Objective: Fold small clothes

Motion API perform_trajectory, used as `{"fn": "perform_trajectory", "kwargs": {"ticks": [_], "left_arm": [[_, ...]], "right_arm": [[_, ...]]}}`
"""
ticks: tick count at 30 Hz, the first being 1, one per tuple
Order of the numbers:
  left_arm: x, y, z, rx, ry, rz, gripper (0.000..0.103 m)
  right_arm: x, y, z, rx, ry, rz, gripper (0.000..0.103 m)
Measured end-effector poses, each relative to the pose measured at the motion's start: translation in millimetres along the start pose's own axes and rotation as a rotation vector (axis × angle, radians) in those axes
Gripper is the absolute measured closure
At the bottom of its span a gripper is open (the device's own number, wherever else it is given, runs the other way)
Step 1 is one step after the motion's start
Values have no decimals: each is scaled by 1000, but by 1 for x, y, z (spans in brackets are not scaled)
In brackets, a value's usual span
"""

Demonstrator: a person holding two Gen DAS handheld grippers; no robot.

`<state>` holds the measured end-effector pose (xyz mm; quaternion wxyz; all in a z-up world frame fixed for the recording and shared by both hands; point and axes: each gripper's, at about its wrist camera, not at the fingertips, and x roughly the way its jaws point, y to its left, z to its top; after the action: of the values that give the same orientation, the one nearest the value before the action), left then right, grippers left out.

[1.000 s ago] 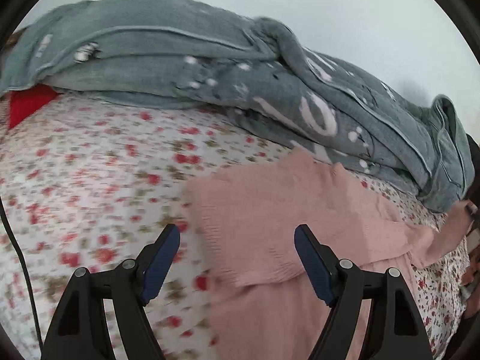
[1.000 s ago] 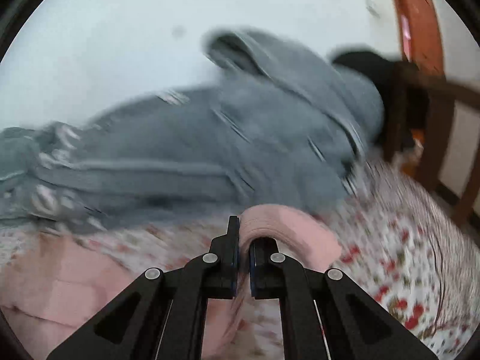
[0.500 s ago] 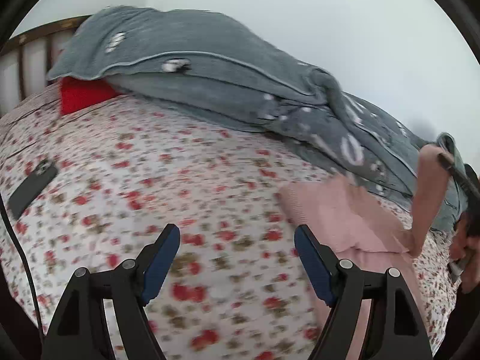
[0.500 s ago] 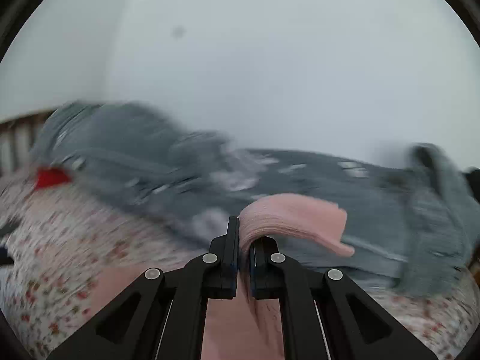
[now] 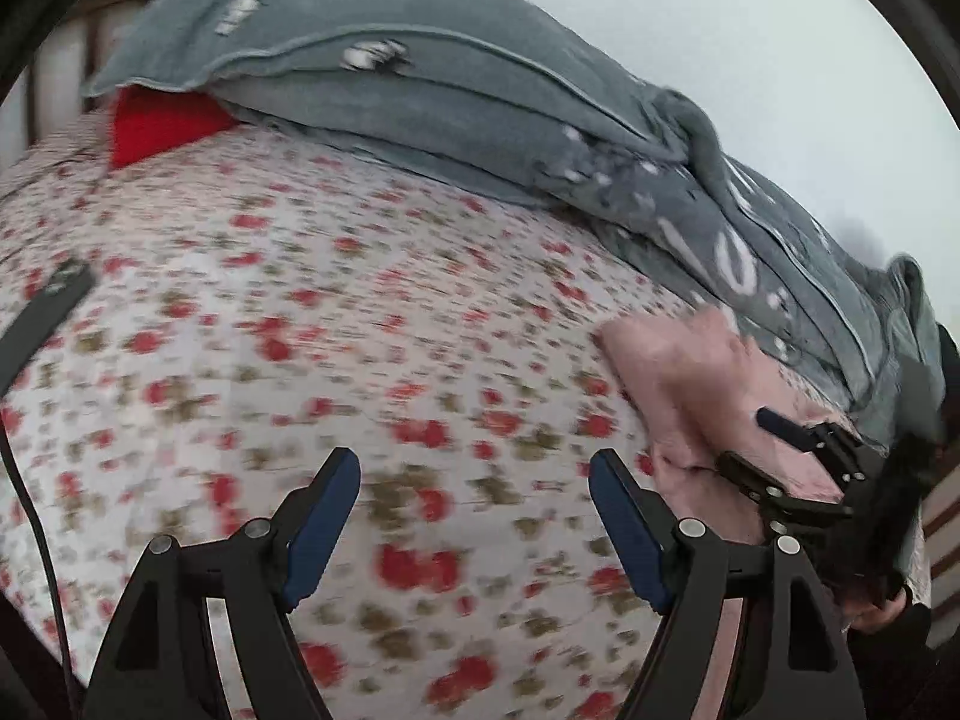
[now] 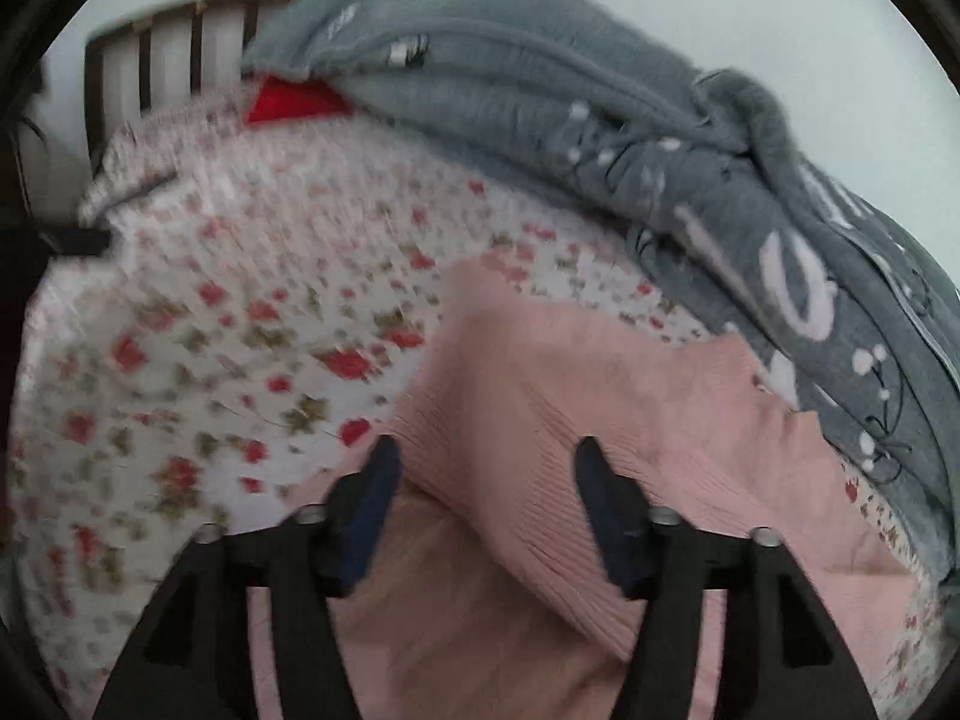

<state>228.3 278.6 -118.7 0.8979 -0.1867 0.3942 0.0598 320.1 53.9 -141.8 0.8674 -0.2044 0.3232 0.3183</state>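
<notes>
A pink knitted garment (image 6: 600,396) lies on the flowered bedsheet (image 6: 240,330), with its sleeve laid across its body. My right gripper (image 6: 483,468) hangs just above it and its jaws are opening; the pads do not press on the cloth below them. In the left wrist view the same pink garment (image 5: 690,378) lies at the right, with the right gripper (image 5: 741,447) over it. My left gripper (image 5: 474,480) stands open over bare flowered sheet (image 5: 360,330), to the left of the garment, with nothing between its fingers.
A grey blanket (image 5: 480,90) is heaped along the far side of the bed against a white wall. A red cushion (image 5: 162,123) peeks out beneath it. A dark phone (image 5: 42,312) lies at the left. A slatted headboard (image 6: 168,48) stands at the far left.
My right gripper swung left and down with the pink sleeve, then opened and let it go onto the garment. My left gripper drifted left, off the garment, over bare sheet.
</notes>
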Motion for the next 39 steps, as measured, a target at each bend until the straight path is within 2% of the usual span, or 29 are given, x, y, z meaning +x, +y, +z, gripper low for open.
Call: {"fn": "perform_trajectory", "kwargs": {"ticks": [4, 6, 9, 12, 14, 15, 17, 18, 21, 26, 28, 30, 34, 36, 37, 38, 39], "left_arm": [[28, -39, 5, 66, 62, -89, 26], [40, -56, 7, 93, 93, -135, 26], [62, -76, 15, 84, 142, -193, 27], [83, -91, 24, 100, 150, -197, 31], [103, -99, 28, 112, 175, -163, 56], [111, -101, 30, 110, 189, -154, 61], [123, -103, 31, 98, 215, -151, 89], [124, -105, 33, 103, 216, -143, 93], [108, -117, 42, 134, 142, -137, 94], [69, -141, 72, 186, 13, -215, 95], [67, -146, 80, 205, -30, -190, 95], [83, -144, 79, 210, -21, -135, 95], [146, -122, 49, 183, 140, -37, 94], [150, -116, 42, 171, 125, -41, 91], [144, -116, 42, 174, 106, -32, 80], [141, -117, 43, 181, 100, -16, 60], [137, -117, 46, 185, 95, -4, 50]], "right_arm": [[-40, -21, -7, 102, -33, -20, 35], [-61, -40, -15, 157, -49, -68, 35], [-87, -68, -34, 238, -64, -135, 35], [-112, -99, -59, 312, -65, -219, 35], [-121, -120, -76, 362, -63, -246, 35], [-125, -131, -84, 391, -60, -258, 35], [-127, -153, -101, 450, -47, -281, 35], [-127, -161, -107, 468, -39, -286, 35], [-124, -185, -124, 515, -29, -317, 35], [-106, -215, -124, 529, -11, -323, 35], [-100, -224, -118, 532, -17, -330, 35], [-94, -228, -114, 527, -23, -330, 34], [-68, -232, -114, 511, 37, -343, 32], [-50, -236, -119, 523, 93, -331, 32], [-43, -238, -121, 533, 121, -319, 32], [-36, -240, -124, 544, 145, -301, 32], [-32, -241, -126, 549, 154, -294, 32]]}}
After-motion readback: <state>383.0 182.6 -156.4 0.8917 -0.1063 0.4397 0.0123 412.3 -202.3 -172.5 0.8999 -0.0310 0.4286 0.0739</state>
